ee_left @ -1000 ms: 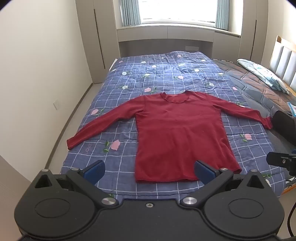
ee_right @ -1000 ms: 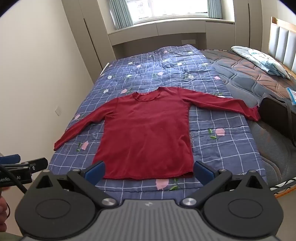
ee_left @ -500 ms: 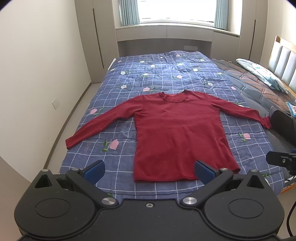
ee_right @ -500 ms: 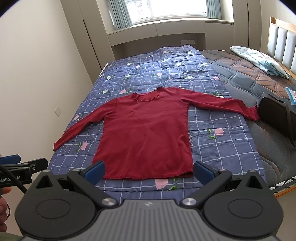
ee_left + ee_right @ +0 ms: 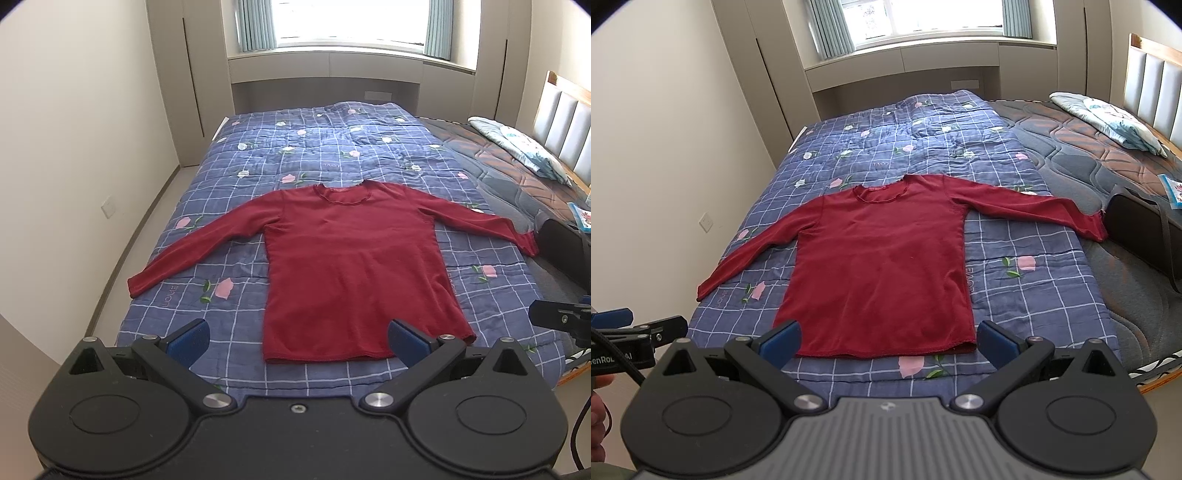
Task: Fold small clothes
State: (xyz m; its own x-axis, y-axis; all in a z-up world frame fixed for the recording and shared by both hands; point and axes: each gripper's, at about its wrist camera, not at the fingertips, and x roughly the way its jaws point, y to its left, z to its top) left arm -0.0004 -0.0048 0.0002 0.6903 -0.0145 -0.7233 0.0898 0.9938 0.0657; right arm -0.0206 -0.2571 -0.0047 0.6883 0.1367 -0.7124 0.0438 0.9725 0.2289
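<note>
A dark red long-sleeved shirt lies flat, face up, on a blue checked quilt, sleeves spread to both sides, hem towards me. It also shows in the right wrist view. My left gripper is open and empty, held above the foot of the bed before the hem. My right gripper is open and empty, likewise short of the hem. Neither touches the shirt.
The quilt covers the left part of a bed; bare mattress and a pillow lie to the right. A black bag sits by the right cuff. A wall runs along the left.
Both grippers have eased slightly forward and up over the bed; the shirt has not moved. Both stay open.
</note>
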